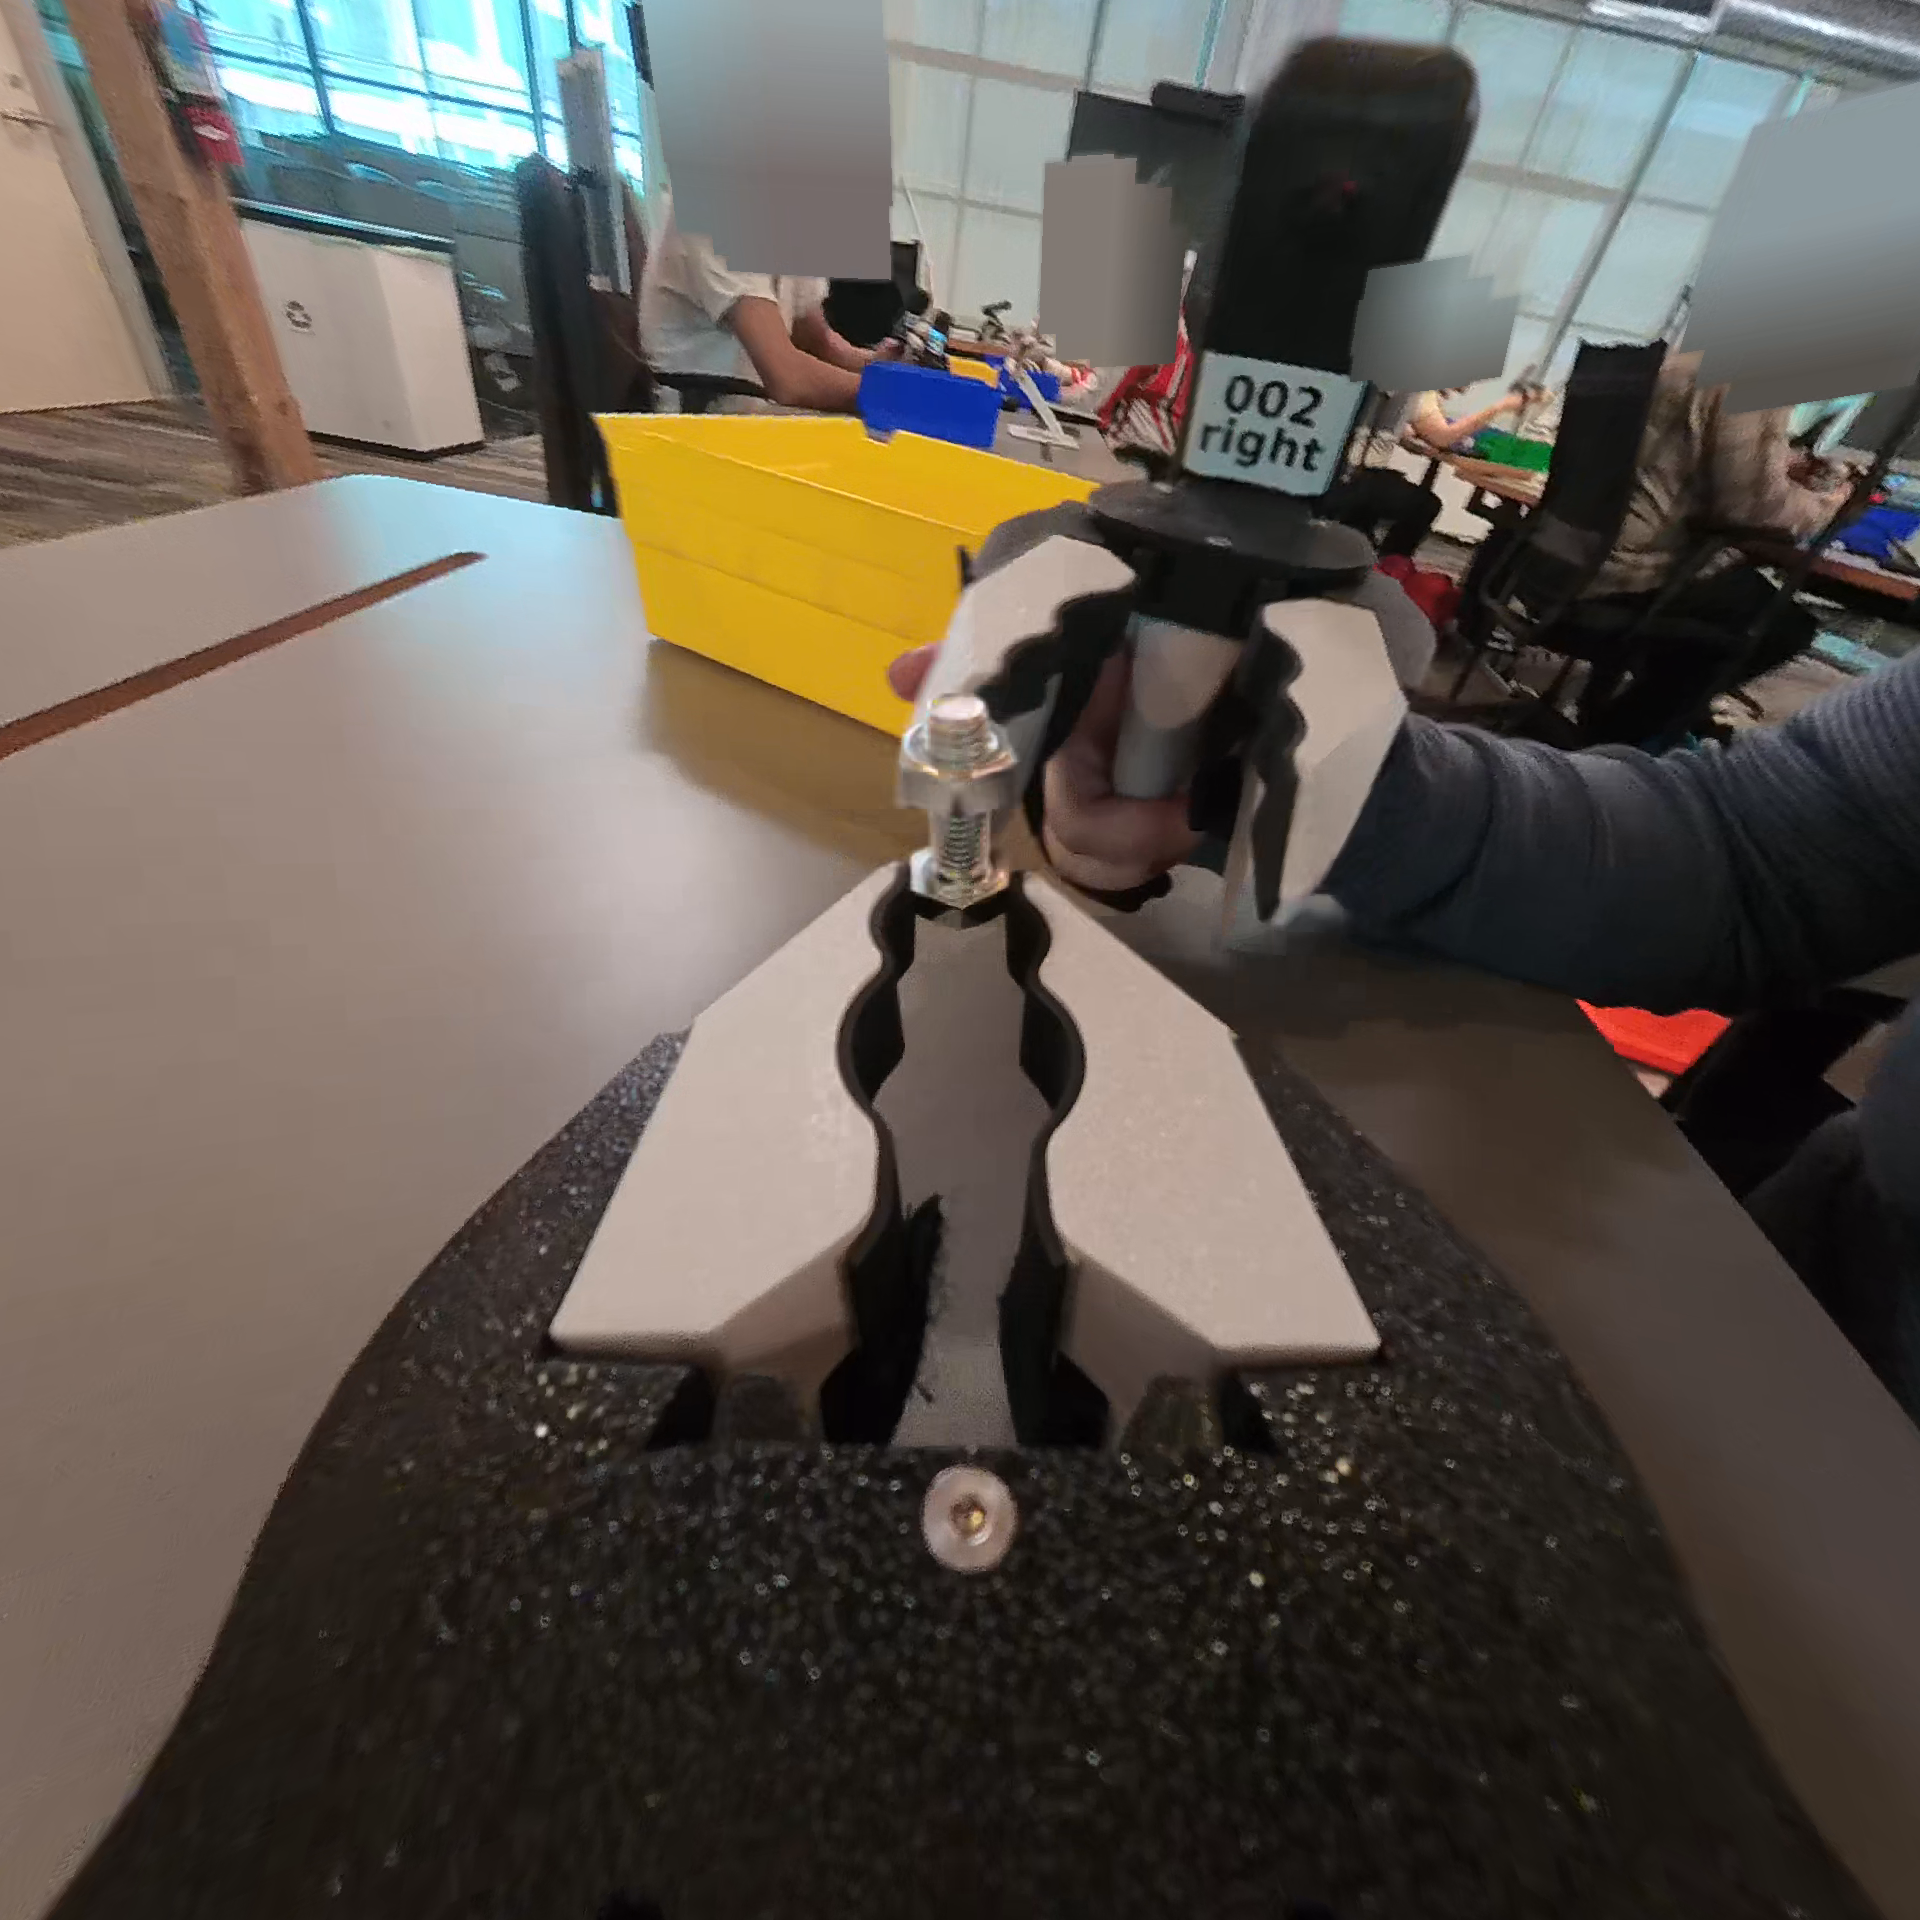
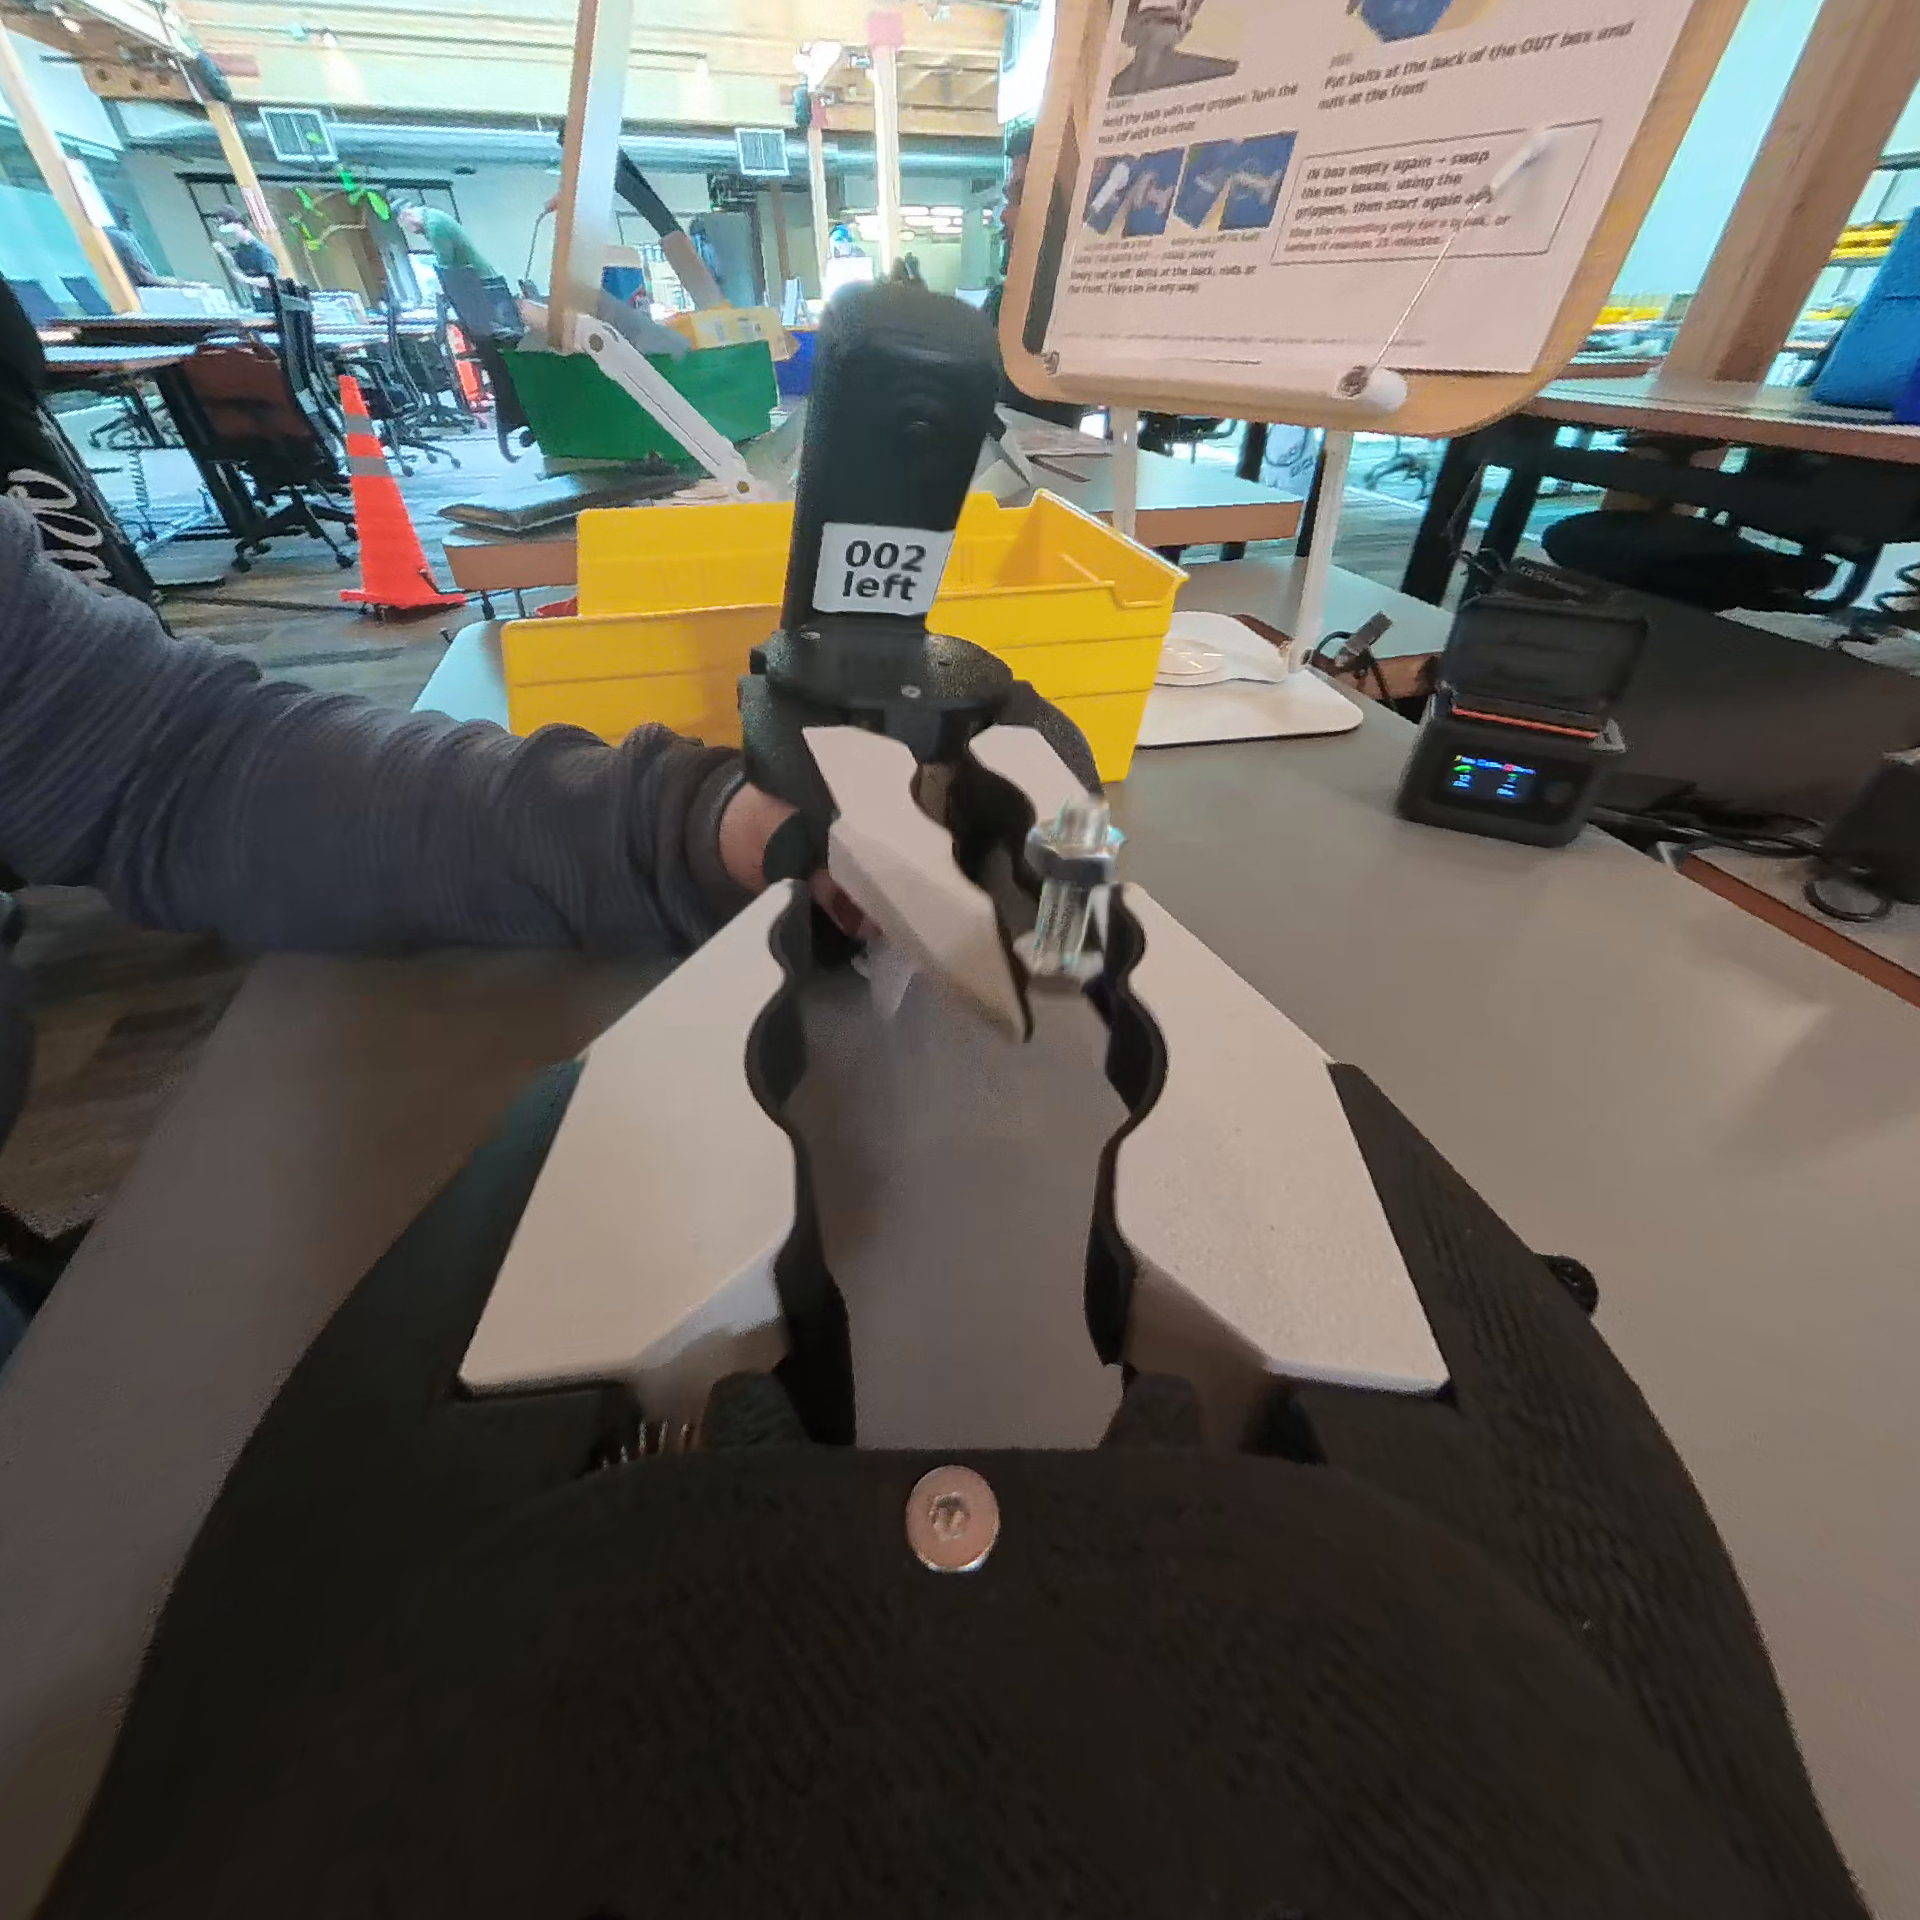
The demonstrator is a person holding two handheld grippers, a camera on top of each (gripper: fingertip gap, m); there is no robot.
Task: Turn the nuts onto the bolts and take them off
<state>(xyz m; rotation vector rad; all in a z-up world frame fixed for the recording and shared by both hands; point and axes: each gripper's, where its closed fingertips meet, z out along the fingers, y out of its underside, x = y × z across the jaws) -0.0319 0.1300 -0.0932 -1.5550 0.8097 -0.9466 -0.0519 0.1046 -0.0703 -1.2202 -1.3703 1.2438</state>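
Note:
A silver bolt (image 1: 951, 836) stands upright, its head pinched between my left gripper's (image 1: 956, 904) fingertips. A silver hex nut (image 1: 956, 769) sits on the thread near the top end. My right gripper (image 1: 1132, 831) is open beside the nut, one finger close to it. In the right wrist view the nut (image 2: 1075, 847) and bolt (image 2: 1060, 914) lie just inside the tip of my right gripper's (image 2: 961, 914) right finger (image 2: 1195, 1039), with a wide gap to the other finger. The left gripper (image 2: 1044, 971) holds the bolt head there.
A yellow bin (image 1: 831, 540) stands on the grey table (image 1: 364, 935) behind the grippers; it also shows in the right wrist view (image 2: 1049, 634). A black device with a small screen (image 2: 1507, 748), cables, a white stand base (image 2: 1247, 691) and an instruction board (image 2: 1299, 187) are at the right. The grippers are tip to tip, or close to it.

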